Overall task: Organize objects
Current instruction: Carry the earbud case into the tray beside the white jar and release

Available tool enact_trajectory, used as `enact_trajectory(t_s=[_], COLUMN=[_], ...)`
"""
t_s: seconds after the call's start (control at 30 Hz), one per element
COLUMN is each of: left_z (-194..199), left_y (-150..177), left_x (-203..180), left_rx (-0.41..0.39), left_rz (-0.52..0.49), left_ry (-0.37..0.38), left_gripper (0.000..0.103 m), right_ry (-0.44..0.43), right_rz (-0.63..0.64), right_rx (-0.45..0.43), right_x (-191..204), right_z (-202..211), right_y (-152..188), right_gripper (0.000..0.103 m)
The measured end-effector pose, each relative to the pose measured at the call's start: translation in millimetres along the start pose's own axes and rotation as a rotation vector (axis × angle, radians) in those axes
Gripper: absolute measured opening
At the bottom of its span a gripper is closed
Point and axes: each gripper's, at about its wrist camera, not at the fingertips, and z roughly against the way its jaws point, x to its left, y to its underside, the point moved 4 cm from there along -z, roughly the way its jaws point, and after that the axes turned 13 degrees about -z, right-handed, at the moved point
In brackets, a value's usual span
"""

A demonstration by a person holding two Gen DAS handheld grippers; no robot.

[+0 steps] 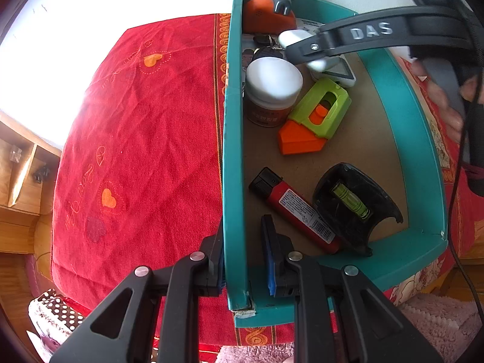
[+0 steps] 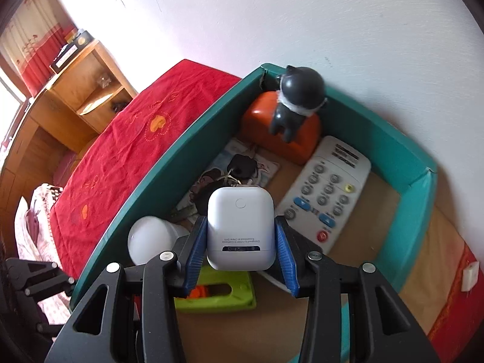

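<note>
Over a red cloth-covered bed (image 1: 136, 139), set against a white wall, a teal cardboard box (image 1: 233, 139) lies open and holds the small things being sorted.

Largest inside is a white remote control (image 2: 329, 193), its long axis running from the far wall corner toward the near right, buttons up. Beside it at the far end sits an orange block (image 2: 281, 133) with a dark grey cat figure (image 2: 299, 96) on top. A white-capped jar (image 1: 272, 90) stands upright against the left wall, with a green and orange toy (image 1: 314, 118) just beside it. Nearer the camera lie a red lighter (image 1: 299, 211) and a black spirit level (image 1: 354, 205), touching, both angled toward the near corner.

The left tool (image 1: 242, 260) is closed tight on the box's left wall, one finger outside and one inside, steadying the box.

The right tool (image 2: 240, 251) is partly closed on a white earbud case (image 2: 240, 230), its blue pads pressing the two flat sides. The case hangs above the box's middle, over a bunch of keys (image 2: 239, 166) and just left of the remote. It stands on end, long axis in line with the tool's fingers, round button facing the camera, printed end nearest the tool.

Bare box floor lies below and to the near right of the case, likely the spot to lower into; the right hand is the one placed to do it
</note>
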Motion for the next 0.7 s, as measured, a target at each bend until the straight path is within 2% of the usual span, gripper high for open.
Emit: enact_trajectory(t_s=[0.57,0.7], left_z=[0,0], left_y=[0,0], left_x=[0,1], left_rx=[0.000,0.000], left_rz=[-0.001,0.000], left_ry=[-0.001,-0.001], left_gripper=[0.017,0.017], right_ry=[0.014,-0.008], right_rz=[0.047,0.041], right_rx=[-0.005,0.009], right_x=[14,15], right_z=[-8,-8], right_y=[-9,-6], right_gripper=[0.045,0.047])
